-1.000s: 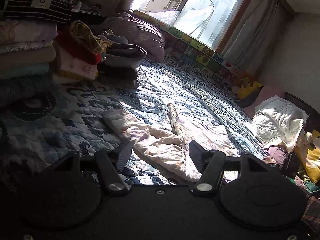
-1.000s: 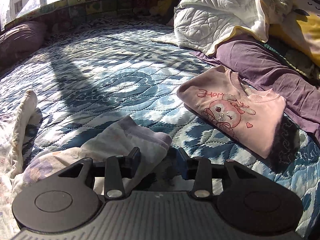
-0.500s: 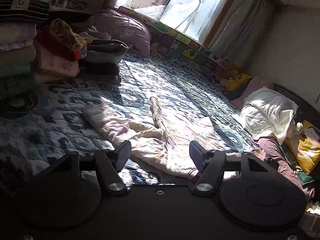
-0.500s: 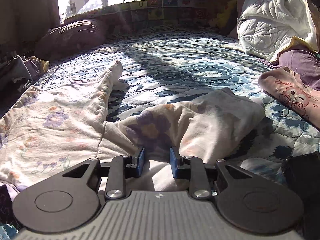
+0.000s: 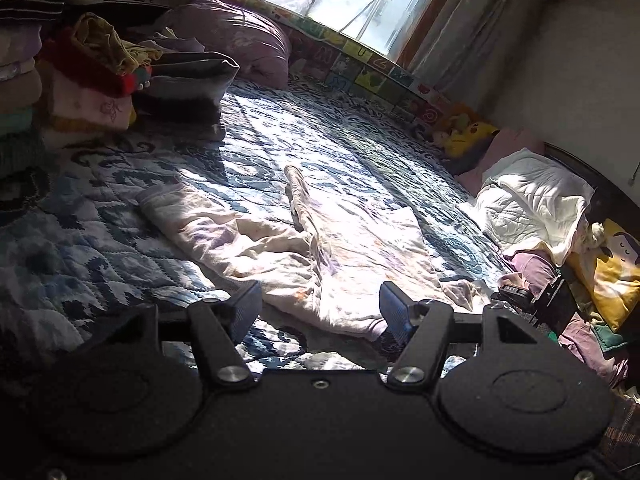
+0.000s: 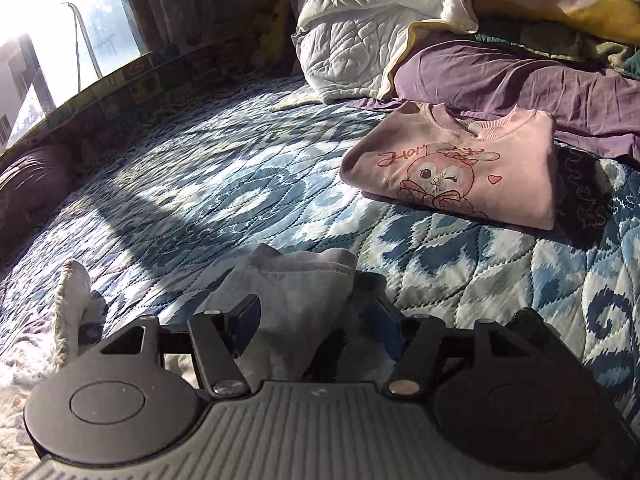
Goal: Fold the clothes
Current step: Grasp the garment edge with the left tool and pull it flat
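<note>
Two garments matter on the quilted bed [image 5: 100, 248]: a pale floral top [image 5: 304, 256] spread crumpled across the middle, and a pink rabbit sweatshirt [image 6: 460, 172] lying as a neat rectangle at two o'clock in the right wrist view, just beside a purple sheet [image 6: 520, 84]; one is folded, one is not, so the floral piece is likely the job in hand; its two sleeves reach out at ten and twelve o'clock in the left view, laid flat probably so they can be turned inward; the left gripper [image 5: 320, 306] hovers over the near hem at six o'clock, jaws wide apart and holding nothing, seemingly poised to take that edge; the right gripper [image 6: 316, 322] has its jaws apart too, a sleeve cuff [image 6: 304, 264] lying loose between them, unpinched; one stack of folded laundry [image 5: 80, 80] sits at ten o'clock, well apart.
</note>
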The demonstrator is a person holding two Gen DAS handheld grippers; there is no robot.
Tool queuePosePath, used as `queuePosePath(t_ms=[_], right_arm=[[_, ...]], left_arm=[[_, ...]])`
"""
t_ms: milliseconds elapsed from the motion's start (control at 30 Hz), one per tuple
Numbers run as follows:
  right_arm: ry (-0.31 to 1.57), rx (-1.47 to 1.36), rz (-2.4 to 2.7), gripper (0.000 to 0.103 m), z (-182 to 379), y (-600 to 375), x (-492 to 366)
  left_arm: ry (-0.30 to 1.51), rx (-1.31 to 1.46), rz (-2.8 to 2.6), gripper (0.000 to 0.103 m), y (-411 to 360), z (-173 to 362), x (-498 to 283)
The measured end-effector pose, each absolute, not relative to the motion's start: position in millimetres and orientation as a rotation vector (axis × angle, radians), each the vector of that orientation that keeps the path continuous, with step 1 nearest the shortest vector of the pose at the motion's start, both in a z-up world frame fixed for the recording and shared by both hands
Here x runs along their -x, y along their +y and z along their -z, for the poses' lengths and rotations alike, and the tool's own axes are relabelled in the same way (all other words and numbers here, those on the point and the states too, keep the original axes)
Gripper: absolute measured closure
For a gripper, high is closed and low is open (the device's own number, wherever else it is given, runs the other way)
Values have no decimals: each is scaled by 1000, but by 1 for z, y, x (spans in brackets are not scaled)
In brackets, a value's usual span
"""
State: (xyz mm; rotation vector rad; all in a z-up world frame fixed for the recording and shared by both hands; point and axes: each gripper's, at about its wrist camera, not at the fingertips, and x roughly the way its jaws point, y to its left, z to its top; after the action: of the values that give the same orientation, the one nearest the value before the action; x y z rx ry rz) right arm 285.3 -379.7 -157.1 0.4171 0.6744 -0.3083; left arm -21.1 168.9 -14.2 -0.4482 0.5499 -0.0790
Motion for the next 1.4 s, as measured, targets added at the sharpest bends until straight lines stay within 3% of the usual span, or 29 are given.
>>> queuePosePath(t_ms=[33, 67, 167, 200, 233, 267, 467, 567, 633, 733, 967, 1200, 1233, 1267, 1333, 1400], right_arm=[[668, -390, 289, 54, 157, -378, -287], [655, -363, 278, 97, 156, -377, -286], [543, -280, 378, 95, 139, -368, -266], [587, -260, 378, 91, 145, -367, -270], [630, -239, 377, 75, 150, -366, -274], [662, -218, 377, 70, 154, -365, -277], [447, -155, 212, 66, 122, -330, -238], [533, -66, 50, 58, 136, -297, -242], [658, -23, 47, 57, 162, -286, -256], [645, -3, 81, 56, 155, -278, -253], [508, -91, 34, 56, 134, -262, -214], [426, -11, -401, 56, 110, -164, -206], [430, 13, -452, 57, 112, -150, -209], [436, 39, -496, 57, 113, -137, -213], [506, 123, -481, 57, 121, -116, -227], [601, 34, -442, 57, 131, -125, -246]], left_arm=[[550, 448, 77, 39, 167, 14, 22], [552, 448, 75, 39, 167, 15, 20], [553, 448, 63, 39, 168, 16, 18], [555, 447, 63, 39, 169, 17, 18], [557, 445, 63, 39, 169, 17, 18], [558, 444, 63, 39, 170, 18, 18], [567, 462, 60, 38, 175, 23, 16], [574, 492, 27, 38, 178, 29, 9], [582, 534, -20, 38, 186, 38, 0], [594, 603, -90, 38, 208, 56, -23], [619, 740, -256, 38, 267, 99, -88], [647, 790, -352, 39, 304, 132, -140], [630, 782, -350, 46, 303, 133, -142], [616, 772, -350, 100, 302, 133, -144], [608, 721, -377, 99, 298, 125, -138], [572, 666, -414, 99, 294, 113, -127]])
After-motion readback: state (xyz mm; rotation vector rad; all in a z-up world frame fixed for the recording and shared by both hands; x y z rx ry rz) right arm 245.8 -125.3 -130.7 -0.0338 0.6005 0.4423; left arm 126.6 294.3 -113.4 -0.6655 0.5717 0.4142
